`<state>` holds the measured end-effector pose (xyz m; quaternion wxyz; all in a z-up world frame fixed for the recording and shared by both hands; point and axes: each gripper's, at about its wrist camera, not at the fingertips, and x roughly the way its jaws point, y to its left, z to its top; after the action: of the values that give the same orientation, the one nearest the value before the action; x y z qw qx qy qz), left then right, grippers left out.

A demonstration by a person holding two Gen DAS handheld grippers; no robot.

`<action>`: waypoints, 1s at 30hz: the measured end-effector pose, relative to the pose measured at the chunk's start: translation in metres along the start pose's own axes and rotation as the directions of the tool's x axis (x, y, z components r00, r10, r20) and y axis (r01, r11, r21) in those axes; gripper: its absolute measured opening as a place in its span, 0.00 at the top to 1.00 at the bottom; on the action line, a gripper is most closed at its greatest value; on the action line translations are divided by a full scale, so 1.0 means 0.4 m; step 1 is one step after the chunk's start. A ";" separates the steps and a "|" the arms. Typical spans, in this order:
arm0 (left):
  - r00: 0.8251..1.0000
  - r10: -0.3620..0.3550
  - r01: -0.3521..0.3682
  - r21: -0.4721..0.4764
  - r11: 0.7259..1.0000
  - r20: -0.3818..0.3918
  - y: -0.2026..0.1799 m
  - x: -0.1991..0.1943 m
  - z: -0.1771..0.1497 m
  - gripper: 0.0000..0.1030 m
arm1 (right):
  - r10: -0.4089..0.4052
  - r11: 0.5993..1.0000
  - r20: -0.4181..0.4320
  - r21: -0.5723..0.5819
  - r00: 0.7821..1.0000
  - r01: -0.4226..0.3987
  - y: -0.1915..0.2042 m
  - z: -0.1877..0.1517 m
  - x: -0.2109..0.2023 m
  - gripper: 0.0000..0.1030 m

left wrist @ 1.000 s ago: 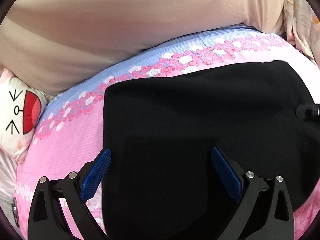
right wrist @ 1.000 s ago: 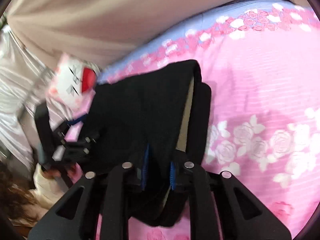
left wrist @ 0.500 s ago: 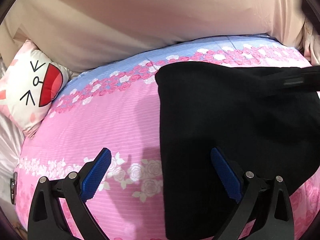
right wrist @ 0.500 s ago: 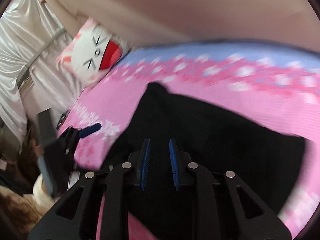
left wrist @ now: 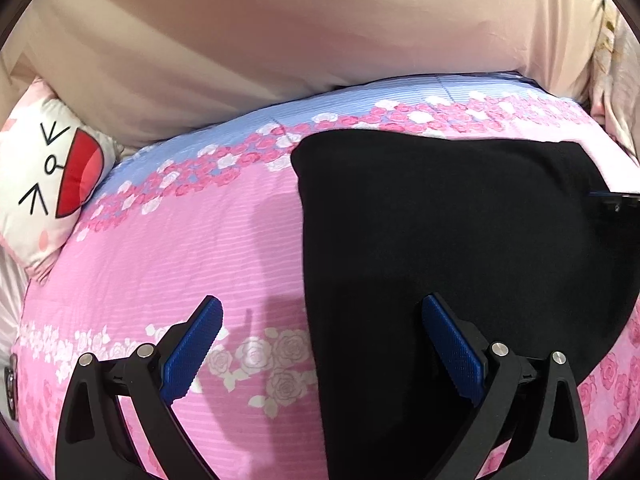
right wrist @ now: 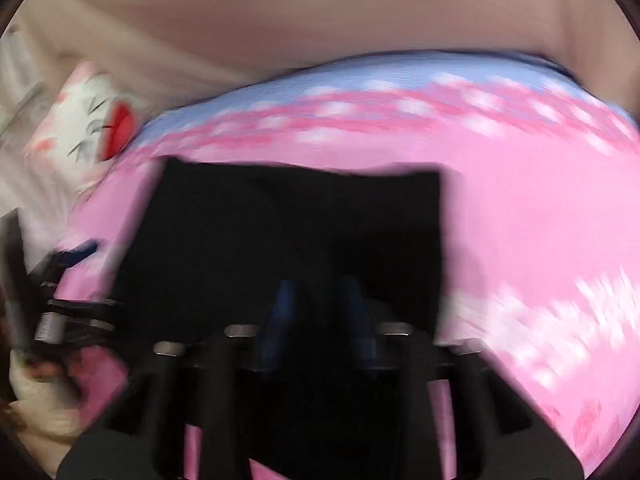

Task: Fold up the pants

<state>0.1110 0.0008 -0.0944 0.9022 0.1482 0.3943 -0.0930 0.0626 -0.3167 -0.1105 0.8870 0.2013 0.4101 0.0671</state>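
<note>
The black pants [left wrist: 460, 248] lie folded flat on the pink floral bedspread [left wrist: 180, 264]. My left gripper [left wrist: 320, 344] is open and empty, above the pants' left edge, with one finger over the bedspread and one over the cloth. In the blurred right wrist view the pants [right wrist: 296, 224] form a dark rectangle. My right gripper [right wrist: 316, 312] hovers over their near edge with the blue pads a small gap apart; nothing shows between them. Its tip [left wrist: 614, 200] shows at the right edge of the left view.
A white cat-face pillow [left wrist: 48, 184] sits at the bed's far left corner. A beige curtain [left wrist: 300, 32] hangs behind the bed. The left gripper also shows at the left of the right wrist view [right wrist: 64, 304].
The right gripper has let go of the pants fold and swung round; the pants now lie flat. The left gripper has shifted left, off the pants' middle to their left edge.
</note>
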 end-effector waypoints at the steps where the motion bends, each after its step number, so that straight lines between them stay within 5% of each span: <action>1: 1.000 0.014 -0.014 0.006 1.000 0.001 -0.005 -0.008 0.003 0.05 | -0.044 0.998 0.051 0.047 0.998 0.042 -0.014 -0.008 -0.044 0.92; 3: 1.000 0.014 -0.015 0.011 1.000 0.013 -0.008 -0.024 0.004 0.05 | -0.068 0.997 0.106 -0.025 0.992 0.071 0.025 -0.028 -0.105 0.91; 6: 1.000 0.000 0.000 0.014 1.000 0.024 -0.027 -0.042 0.004 0.05 | 0.013 0.982 0.017 -0.190 1.000 -0.010 0.130 -0.084 -0.102 0.93; 8: 1.000 0.011 -0.012 0.037 0.999 0.014 -0.047 -0.032 -0.002 0.05 | -0.097 0.956 -0.018 -0.278 0.995 0.088 0.136 -0.125 -0.056 0.94; 9: 1.000 0.027 -0.027 0.046 0.999 0.011 -0.053 -0.027 -0.007 0.05 | -0.114 0.957 -0.026 -0.270 0.993 0.103 0.102 -0.140 -0.038 0.99; 10: 0.999 0.033 -0.033 0.055 0.998 0.012 -0.057 -0.019 -0.013 0.05 | -0.029 0.980 -0.019 -0.199 0.999 0.025 0.060 -0.144 -0.050 1.00; 12: 0.999 0.033 -0.033 0.044 0.998 -0.003 -0.054 -0.015 -0.017 0.05 | 0.001 0.993 -0.003 -0.117 1.000 -0.001 0.034 -0.141 -0.103 0.98; 14: 0.999 0.038 -0.038 0.033 0.999 0.003 -0.053 -0.037 -0.011 0.05 | -0.026 0.985 0.061 -0.171 0.998 0.036 0.073 -0.136 -0.155 0.91; 17: 0.999 0.034 -0.035 0.048 0.998 0.026 -0.076 -0.053 0.001 0.05 | 0.030 0.974 0.052 -0.224 0.998 -0.017 0.125 -0.146 -0.152 0.91; 20: 0.999 0.052 -0.053 0.071 0.996 0.015 -0.107 -0.043 0.007 0.05 | -0.088 0.969 -0.019 -0.233 0.996 0.082 0.085 -0.169 -0.065 0.94; 23: 0.999 0.054 -0.054 0.067 0.996 0.001 -0.117 -0.035 0.003 0.05 | 0.002 0.990 -0.005 -0.139 1.000 -0.003 0.037 -0.176 -0.066 0.95; 27: 0.998 0.056 -0.056 0.045 0.997 -0.006 -0.112 -0.037 0.004 0.05 | -0.052 0.976 0.079 -0.206 0.996 0.068 0.125 -0.153 -0.128 0.89; 30: 0.998 0.063 -0.063 0.046 0.997 -0.009 -0.118 -0.037 0.003 0.05 | -0.084 0.964 0.025 -0.253 0.996 0.087 0.118 -0.165 -0.079 0.89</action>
<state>0.0885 -0.0432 -0.0918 0.8989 0.1816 0.3920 -0.0727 -0.0059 -0.2627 -0.1074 0.9105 0.0688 0.4000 0.0792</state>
